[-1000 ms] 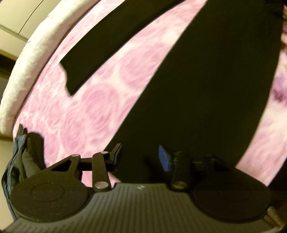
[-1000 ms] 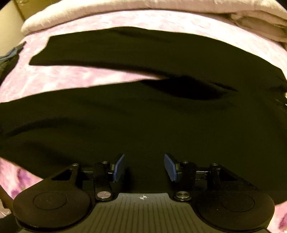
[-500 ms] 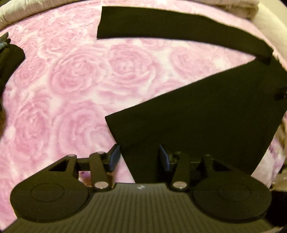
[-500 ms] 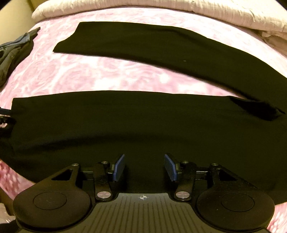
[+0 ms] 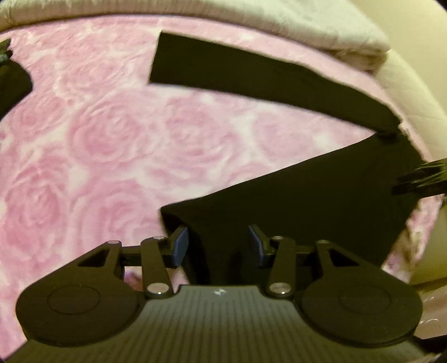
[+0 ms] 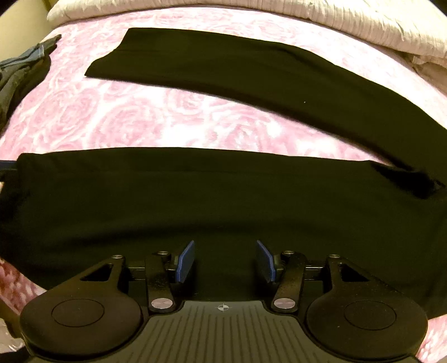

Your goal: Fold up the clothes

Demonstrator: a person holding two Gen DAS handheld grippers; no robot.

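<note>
Black trousers lie flat on a pink rose-pattern bedspread, legs spread in a V. In the left wrist view the near leg runs to the right and the far leg lies beyond. My left gripper is open, its jaws either side of the near leg's hem corner, which is slightly lifted. My right gripper is open just over the near leg's long edge. The right gripper shows at the left view's right edge.
A cream quilt is bunched along the far edge of the bed. A dark folded garment lies at the left side; it also shows in the left wrist view. The bed edge drops off at the near right.
The left gripper has swung round and closed in on the near leg's hem, which now sits between its open jaws. The right gripper has drawn back a little; the trousers lie flatter.
</note>
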